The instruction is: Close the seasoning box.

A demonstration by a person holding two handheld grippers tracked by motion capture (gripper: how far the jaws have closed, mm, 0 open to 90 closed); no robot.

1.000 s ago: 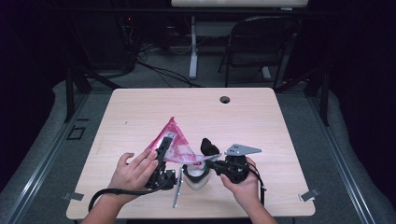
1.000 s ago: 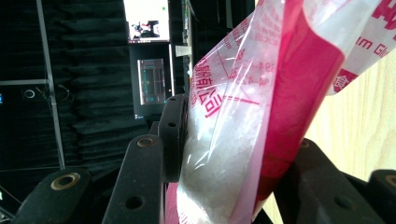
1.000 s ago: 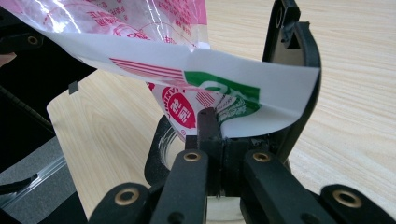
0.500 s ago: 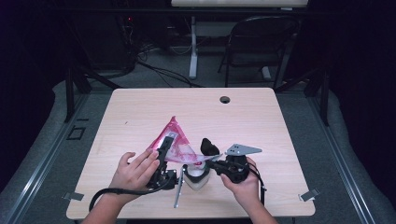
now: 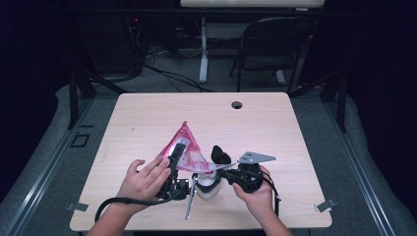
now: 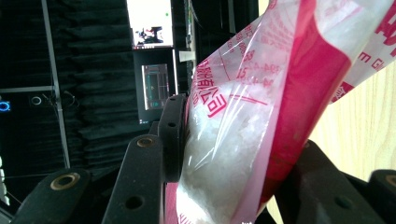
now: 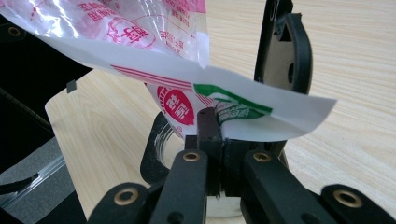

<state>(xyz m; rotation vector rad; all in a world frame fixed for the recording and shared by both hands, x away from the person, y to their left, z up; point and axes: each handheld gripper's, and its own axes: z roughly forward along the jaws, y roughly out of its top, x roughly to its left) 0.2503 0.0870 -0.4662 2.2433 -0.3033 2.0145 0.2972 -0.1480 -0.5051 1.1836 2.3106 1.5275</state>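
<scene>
A pink and clear plastic bag [image 5: 188,150] of white granules [image 6: 219,154] hangs tilted over the table's front middle. My left gripper [image 5: 175,156] is shut on the bag's body, with a jaw pressing on each side of the bag [image 6: 280,93]. My right gripper [image 5: 222,170] is shut on the bag's lower white corner [image 7: 261,109], which carries green and red print. A white-looking jar [image 5: 207,188] stands under that corner, and its clear rim [image 7: 161,147] lies just below my right gripper [image 7: 216,128]. A black lid-like piece [image 5: 220,154] stands just behind the right gripper.
A thin metal utensil [image 5: 189,206] lies on the wooden table [image 5: 275,128] beside the jar, near the front edge. A cable hole [image 5: 237,104] is at the table's back. A folding chair [image 5: 275,44] and cables are on the floor behind it.
</scene>
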